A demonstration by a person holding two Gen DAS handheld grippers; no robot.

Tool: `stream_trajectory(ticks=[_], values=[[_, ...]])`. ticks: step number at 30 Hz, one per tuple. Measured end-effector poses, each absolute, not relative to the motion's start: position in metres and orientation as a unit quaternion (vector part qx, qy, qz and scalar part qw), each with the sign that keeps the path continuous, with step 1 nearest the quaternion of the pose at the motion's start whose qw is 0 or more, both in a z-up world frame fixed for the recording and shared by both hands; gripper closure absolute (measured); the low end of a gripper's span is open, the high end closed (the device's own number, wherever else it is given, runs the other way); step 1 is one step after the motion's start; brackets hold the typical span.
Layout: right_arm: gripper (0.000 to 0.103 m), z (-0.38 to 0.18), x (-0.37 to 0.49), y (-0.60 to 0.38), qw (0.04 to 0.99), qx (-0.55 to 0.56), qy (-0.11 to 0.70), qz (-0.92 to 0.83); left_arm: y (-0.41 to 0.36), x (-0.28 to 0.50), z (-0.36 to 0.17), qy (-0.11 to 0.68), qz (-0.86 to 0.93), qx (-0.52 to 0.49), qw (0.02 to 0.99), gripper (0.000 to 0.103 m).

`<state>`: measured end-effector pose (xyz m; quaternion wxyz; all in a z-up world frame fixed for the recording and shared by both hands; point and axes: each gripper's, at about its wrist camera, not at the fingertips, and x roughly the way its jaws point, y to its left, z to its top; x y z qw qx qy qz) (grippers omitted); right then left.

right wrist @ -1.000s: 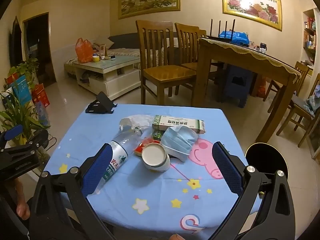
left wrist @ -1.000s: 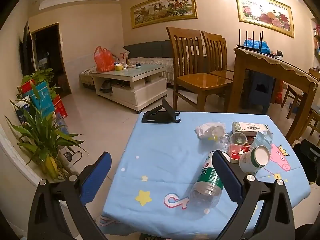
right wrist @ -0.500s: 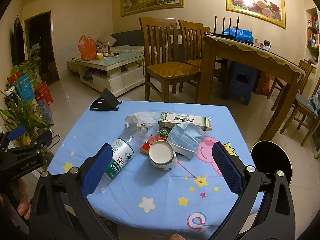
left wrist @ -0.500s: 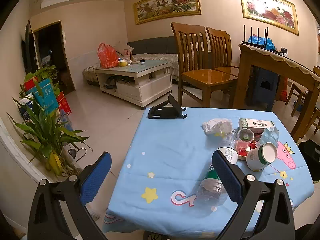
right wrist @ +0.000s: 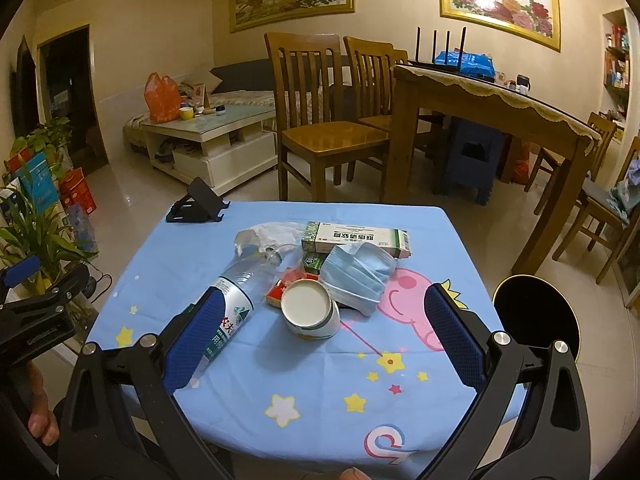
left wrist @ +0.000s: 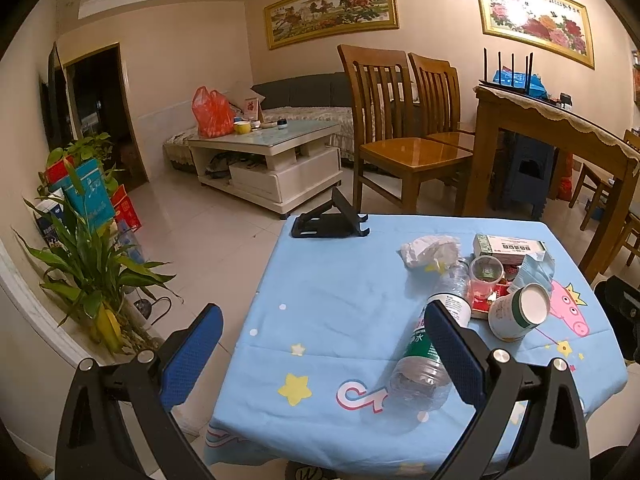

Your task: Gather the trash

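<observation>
Trash lies in a heap on the blue cartoon tablecloth (right wrist: 320, 392): a clear plastic bottle (right wrist: 236, 296) on its side, a tipped white paper cup (right wrist: 310, 312), a blue face mask (right wrist: 356, 272), a green-white medicine box (right wrist: 356, 238), a crumpled tissue (right wrist: 268, 234) and a small red wrapper (right wrist: 278, 292). The bottle (left wrist: 424, 352), cup (left wrist: 518, 316) and tissue (left wrist: 430, 250) also show in the left wrist view. My right gripper (right wrist: 320, 340) is open and empty above the table's near side, just short of the cup. My left gripper (left wrist: 320, 352) is open and empty over the table's left edge.
A black phone stand (right wrist: 196, 204) sits at the table's far left corner. A round black bin (right wrist: 536, 320) stands on the floor right of the table. Wooden chairs (right wrist: 320, 120) and a dining table (right wrist: 500, 108) are behind. Potted plants (left wrist: 88, 264) stand left.
Both grippers have drawn back and risen slightly, so the table and trash look a little farther off. Both stay open and empty; the trash has not moved.
</observation>
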<state>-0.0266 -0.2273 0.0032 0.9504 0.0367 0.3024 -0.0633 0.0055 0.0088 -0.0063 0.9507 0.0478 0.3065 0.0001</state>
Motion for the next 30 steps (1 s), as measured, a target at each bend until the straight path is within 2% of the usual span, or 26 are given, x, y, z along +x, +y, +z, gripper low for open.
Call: stream_trajectory(ticks=[30], values=[[0.005,-0.001,-0.026,-0.239,0.947,0.044,0.308,-0.08,0.003,0.008,-0.007,0.313,-0.006,0.049,0.948,0.006]])
